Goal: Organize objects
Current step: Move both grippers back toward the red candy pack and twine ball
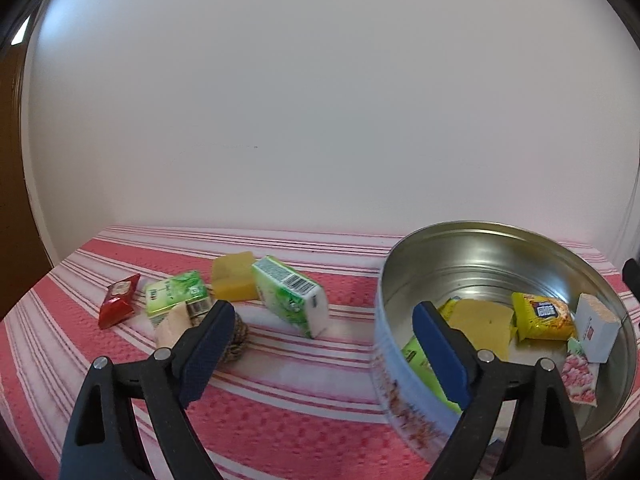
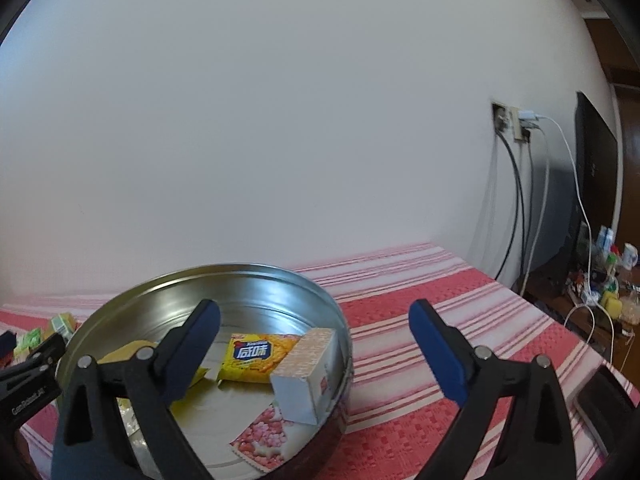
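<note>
Pink-and-white striped cloth point(image 1: 280, 392) covered the table beneath a plain white wall point(image 1: 320, 100). A round tin point(image 1: 400, 368) sat on the cloth, holding a yellow snack packet point(image 1: 542, 316), a white box point(image 1: 598, 326), a pink sachet point(image 1: 578, 376), a flat yellow piece point(image 1: 480, 328) and a green packet point(image 1: 420, 360). Left of the tin, still on the cloth, lay a green-and-white carton point(image 1: 290, 296), a yellow block point(image 1: 233, 282) just behind it, a smaller green carton point(image 1: 176, 294), a red sachet point(image 1: 118, 300), a pale wooden piece point(image 1: 174, 322) and a rope coil point(image 1: 238, 340).

The left gripper point(image 1: 324, 340) was released, grasping nothing, its span taking in the tin's near wall and the cloth beside it. The right gripper point(image 2: 314, 344) was likewise spread wide and empty, one finger over the tin's interior, the other over bare cloth to the right. In the right wrist view, cables point(image 2: 520, 216) hung from a wall socket point(image 2: 508, 120).
</note>
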